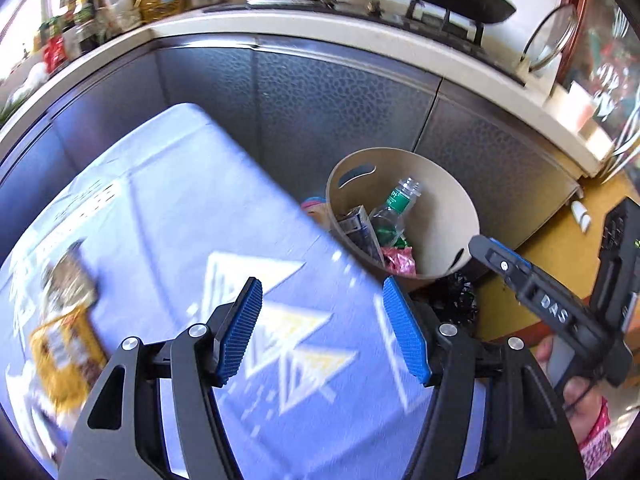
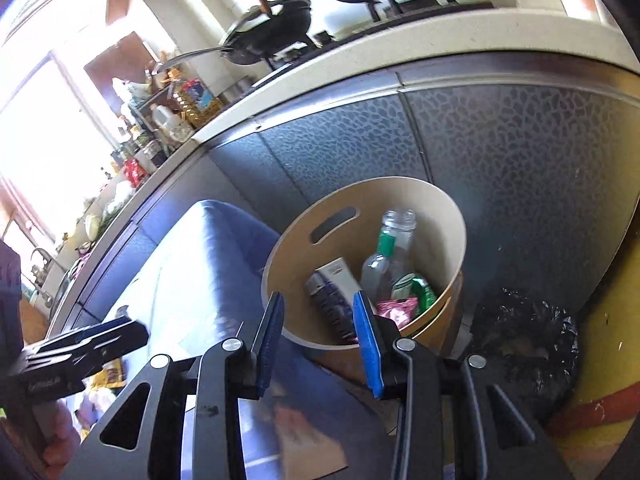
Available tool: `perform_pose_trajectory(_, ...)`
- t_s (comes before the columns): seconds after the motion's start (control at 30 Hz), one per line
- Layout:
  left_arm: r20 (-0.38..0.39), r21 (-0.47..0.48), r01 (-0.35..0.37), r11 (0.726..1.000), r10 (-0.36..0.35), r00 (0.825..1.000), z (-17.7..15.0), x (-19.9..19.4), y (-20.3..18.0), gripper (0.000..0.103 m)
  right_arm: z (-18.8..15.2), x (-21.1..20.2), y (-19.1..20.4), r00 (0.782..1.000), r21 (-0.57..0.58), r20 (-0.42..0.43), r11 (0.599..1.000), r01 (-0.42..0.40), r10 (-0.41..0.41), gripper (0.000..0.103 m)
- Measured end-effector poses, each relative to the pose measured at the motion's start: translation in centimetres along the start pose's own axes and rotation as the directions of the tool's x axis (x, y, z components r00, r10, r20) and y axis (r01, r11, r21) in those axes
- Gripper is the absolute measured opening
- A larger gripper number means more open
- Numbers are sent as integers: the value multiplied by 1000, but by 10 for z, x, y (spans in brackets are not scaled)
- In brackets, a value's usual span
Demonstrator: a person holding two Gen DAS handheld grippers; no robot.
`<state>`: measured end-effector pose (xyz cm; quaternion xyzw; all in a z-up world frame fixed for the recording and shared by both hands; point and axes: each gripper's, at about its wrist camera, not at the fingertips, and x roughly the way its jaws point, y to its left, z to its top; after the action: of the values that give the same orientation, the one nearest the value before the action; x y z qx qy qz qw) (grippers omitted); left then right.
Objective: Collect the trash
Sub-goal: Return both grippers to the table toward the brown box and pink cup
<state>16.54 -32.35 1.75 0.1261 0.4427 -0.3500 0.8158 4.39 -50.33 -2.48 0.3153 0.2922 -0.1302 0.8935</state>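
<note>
Item: trash bin (image 2: 436,216), part-filled, beside the table (image 1: 168,200).
Both claws spread, empty; left gripper (image 1: 322,330) should drop squarely over the yellow wrapper (image 1: 64,344) at nine o'clock; right gripper (image 2: 318,344) idle.

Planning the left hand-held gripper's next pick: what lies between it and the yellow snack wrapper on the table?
Only bare blue tablecloth lies between the open left hand-held gripper and the yellow snack wrapper, as the left wrist view shows.
</note>
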Motion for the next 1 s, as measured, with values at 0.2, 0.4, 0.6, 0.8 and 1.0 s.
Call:
perform_pose_trajectory(0.2,108,-77,-6,997,14,994,-51,-83,59,63,-23,-19,45,997,-69,-15,995,-72,71,37)
perform_pose_trajectory(0.4,167,-171,-107,979,135,977,-119,-157,128,63,-59,-17,97,983,-130,-98,977,-167,155,37)
perform_pose_trajectory(0.6,157,-292,-236,927,290,944,-189,-210,195,70,-99,-15,157,952,-205,-197,939,-275,235,38)
perform_pose_trajectory(0.8,104,-393,-285,874,351,931,-247,-227,241,70,-138,-24,205,936,-287,-237,902,-324,261,42)
perform_pose_trajectory(1.0,45,-399,-271,876,314,948,-275,-204,258,74,-162,-32,225,933,-343,-262,880,-329,247,44)
